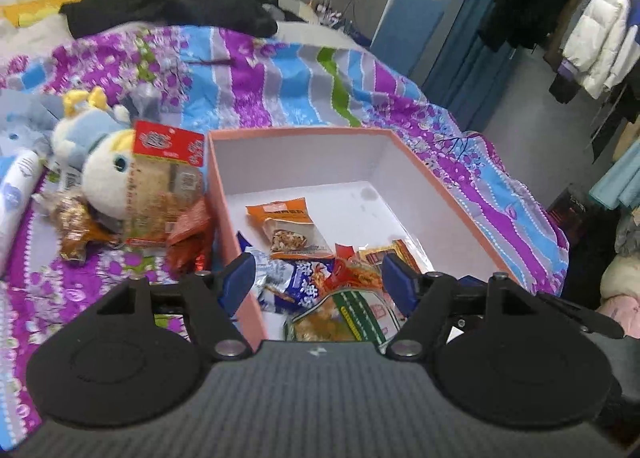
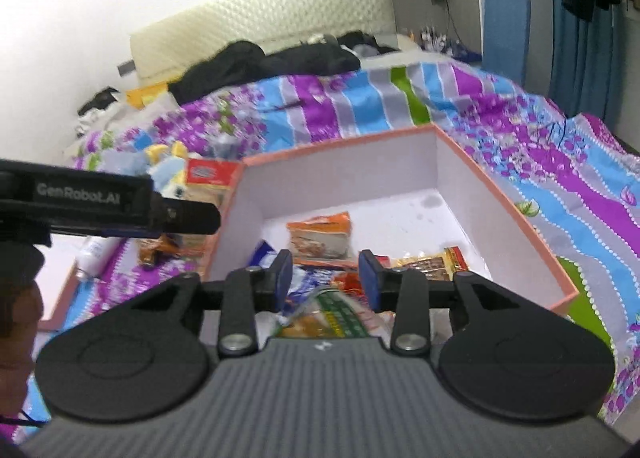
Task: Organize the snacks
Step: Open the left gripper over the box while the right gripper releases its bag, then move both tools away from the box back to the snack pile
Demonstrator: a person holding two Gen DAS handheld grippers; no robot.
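A pink box [image 1: 218, 194] with a white inside sits on the bed and holds several snack packets, among them an orange packet [image 1: 286, 228] and a green-striped packet [image 1: 352, 316]. More snacks lie outside to its left: a red-topped bag [image 1: 166, 178] and brown packets [image 1: 78, 228]. My left gripper [image 1: 320, 278] is open and empty above the box's near edge. My right gripper [image 2: 325, 278] is open and empty over the same box [image 2: 504, 198], above its packets [image 2: 320, 236]. The left gripper's body [image 2: 100, 202] shows at the left of the right wrist view.
A plush toy [image 1: 102, 168] and a white tube [image 1: 18, 194] lie left of the box on the purple and blue striped quilt [image 1: 280, 74]. Black clothes [image 1: 168, 6] lie at the bed's head. Hanging coats [image 1: 592, 18] stand at the right.
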